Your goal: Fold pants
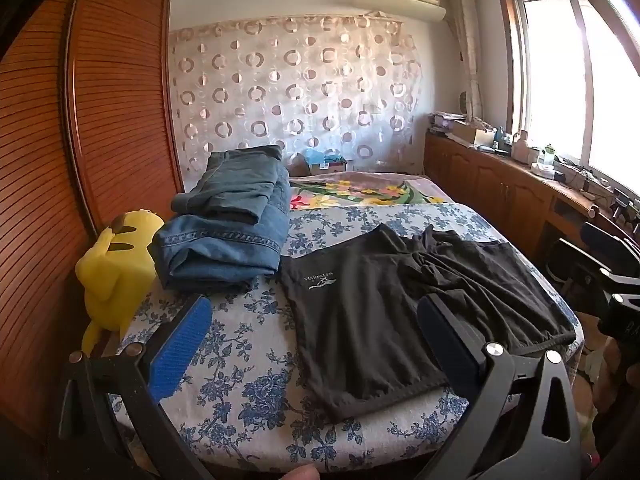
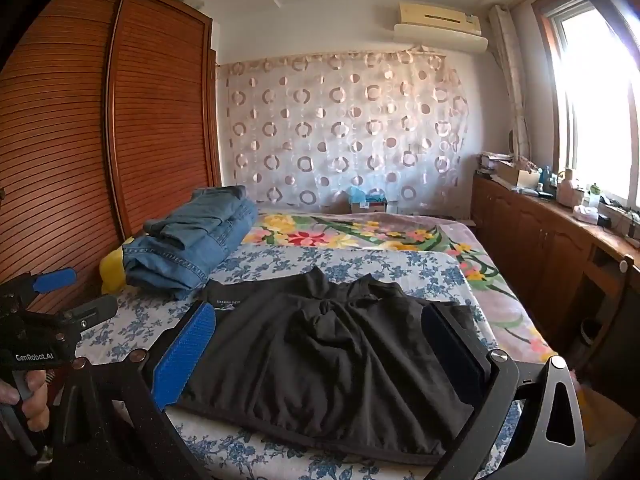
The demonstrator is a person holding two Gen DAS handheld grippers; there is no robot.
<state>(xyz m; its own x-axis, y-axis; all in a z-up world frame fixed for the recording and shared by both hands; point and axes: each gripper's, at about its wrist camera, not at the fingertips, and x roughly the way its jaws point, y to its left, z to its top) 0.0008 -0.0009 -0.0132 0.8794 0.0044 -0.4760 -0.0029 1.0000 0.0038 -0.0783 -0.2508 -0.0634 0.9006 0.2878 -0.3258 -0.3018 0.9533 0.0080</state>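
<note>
Holding both grippers wide open above the near edge of the bed [image 1: 240, 392], we grip nothing. Our left gripper [image 1: 316, 344] hangs over the blue-flowered cover, its left finger over bare sheet and its right finger over the near hem of the black pants [image 1: 400, 300]. Our right gripper [image 2: 320, 352] spans the same pants [image 2: 328, 360] from side to side, fingers above the cloth; whether they touch it we cannot tell.

The pants lie spread and rumpled on the near half of the bed, a small white logo [image 1: 320, 278] at their far left corner. Just left of them sits a stack of folded jeans [image 1: 228, 232], and a yellow plush [image 1: 116, 268] sits at the bed's left edge beside that stack. A floral blanket [image 2: 360, 236] covers the far half.

A cardboard box [image 1: 326, 166] stands past the far end of the bed, with blue cloth or plastic showing at its top; the contents are too small to make out. Boxes and bottles crowd the cabinet top [image 2: 560, 200] along the right wall under the window.
</note>
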